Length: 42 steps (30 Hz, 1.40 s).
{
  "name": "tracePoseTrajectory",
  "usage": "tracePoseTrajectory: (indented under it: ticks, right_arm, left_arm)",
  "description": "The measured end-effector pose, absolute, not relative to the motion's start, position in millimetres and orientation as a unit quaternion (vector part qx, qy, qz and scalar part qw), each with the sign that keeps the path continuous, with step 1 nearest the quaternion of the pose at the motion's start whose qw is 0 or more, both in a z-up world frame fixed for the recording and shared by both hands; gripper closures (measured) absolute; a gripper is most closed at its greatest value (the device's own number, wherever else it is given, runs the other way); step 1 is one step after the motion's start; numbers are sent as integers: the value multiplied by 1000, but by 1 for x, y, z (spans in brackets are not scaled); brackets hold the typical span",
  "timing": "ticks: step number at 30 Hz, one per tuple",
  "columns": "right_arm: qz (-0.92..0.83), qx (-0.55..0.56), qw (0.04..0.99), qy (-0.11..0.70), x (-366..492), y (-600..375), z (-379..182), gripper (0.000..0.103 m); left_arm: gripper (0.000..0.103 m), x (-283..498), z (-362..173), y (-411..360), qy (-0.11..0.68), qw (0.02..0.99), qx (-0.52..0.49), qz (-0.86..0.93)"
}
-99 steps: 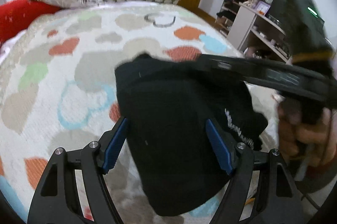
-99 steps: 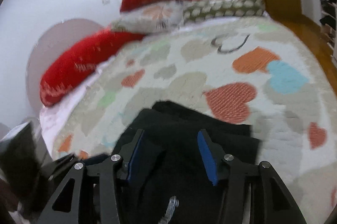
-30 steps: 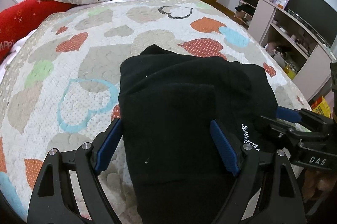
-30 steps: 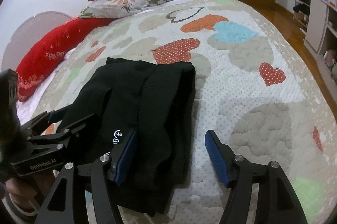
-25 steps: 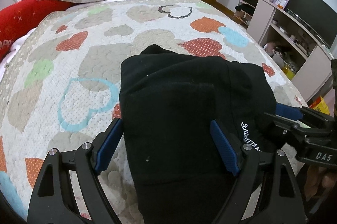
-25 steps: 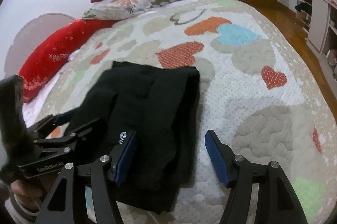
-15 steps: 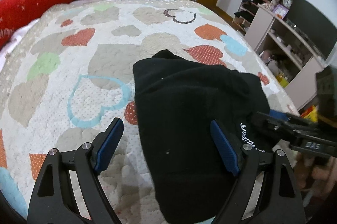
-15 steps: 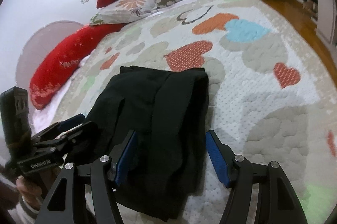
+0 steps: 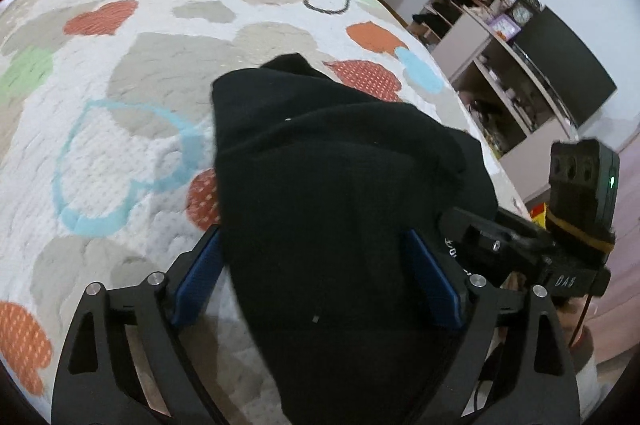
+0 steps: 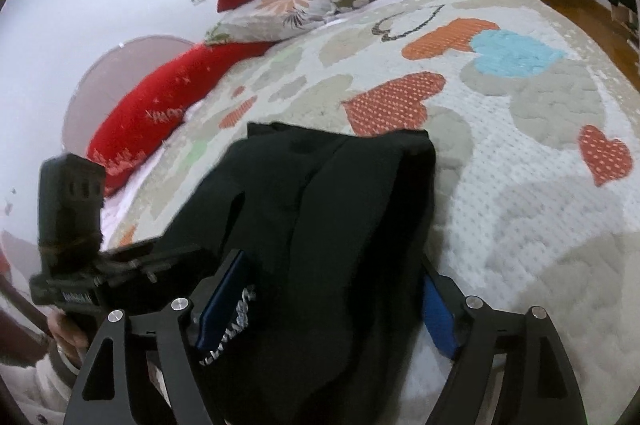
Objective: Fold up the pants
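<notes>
My left gripper (image 9: 316, 279) and right gripper (image 10: 328, 305) have tipped lower since a second ago, jaws opening, straddling the folded pants (image 9: 340, 185) at six o'clock, unclamped.

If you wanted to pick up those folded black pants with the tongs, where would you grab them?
Probably at the near end of the black pants, one tong at each side edge, coming in low from the bed's near side. The bundle lies flat, and both the left tongs and right tongs, jaws opening, already straddle that end.
</notes>
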State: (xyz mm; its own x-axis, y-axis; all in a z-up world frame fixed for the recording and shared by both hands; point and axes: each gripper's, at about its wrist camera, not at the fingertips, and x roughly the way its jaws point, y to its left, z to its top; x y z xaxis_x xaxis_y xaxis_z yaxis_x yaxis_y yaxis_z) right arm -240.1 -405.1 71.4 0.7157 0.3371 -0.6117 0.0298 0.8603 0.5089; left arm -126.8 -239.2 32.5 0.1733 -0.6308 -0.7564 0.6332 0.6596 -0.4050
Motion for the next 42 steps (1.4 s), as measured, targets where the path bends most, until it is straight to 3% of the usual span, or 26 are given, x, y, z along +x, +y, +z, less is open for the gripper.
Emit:
tracePoseTrajectory:
  ticks: [2, 4, 8, 10, 13, 19, 26, 32, 38, 42]
  right_arm:
    - [99, 256, 892, 360, -236, -405, 71, 27]
    - [106, 255, 891, 360, -232, -403, 72, 41]
    - [119, 287, 884, 349, -234, -407, 76, 63]
    - [131, 304, 881, 337, -236, -407, 84, 65]
    - [146, 293, 886, 328, -234, -393, 103, 68]
    - [193, 285, 884, 316, -210, -349, 135, 68]
    - [215, 316, 866, 323, -155, -305, 132, 68]
    - [94, 242, 878, 402, -124, -296, 109, 63]
    - [143, 193, 904, 354, -131, -278, 160, 61]
    - [166, 150, 902, 371, -103, -247, 158, 61]
  left_arm:
    - [13, -126, 32, -243, 493, 760, 9, -424]
    - [16, -124, 32, -244, 491, 758, 11, -429]
    - [40, -124, 38, -235, 478, 760, 0, -440]
    - [53, -124, 44, -229, 476, 758, -8, -445]
    - [64, -127, 60, -219, 461, 764, -3, -452]
    - [64, -114, 96, -176, 428, 796, -4, -429]
    - [64, -69, 105, -120, 428, 827, 9, -364]
    - [44, -31, 53, -92, 496, 829, -11, -257]
    - [43, -67, 83, -80, 440, 868, -25, -227]
    - [43, -78, 81, -93, 431, 877, 6, -213]
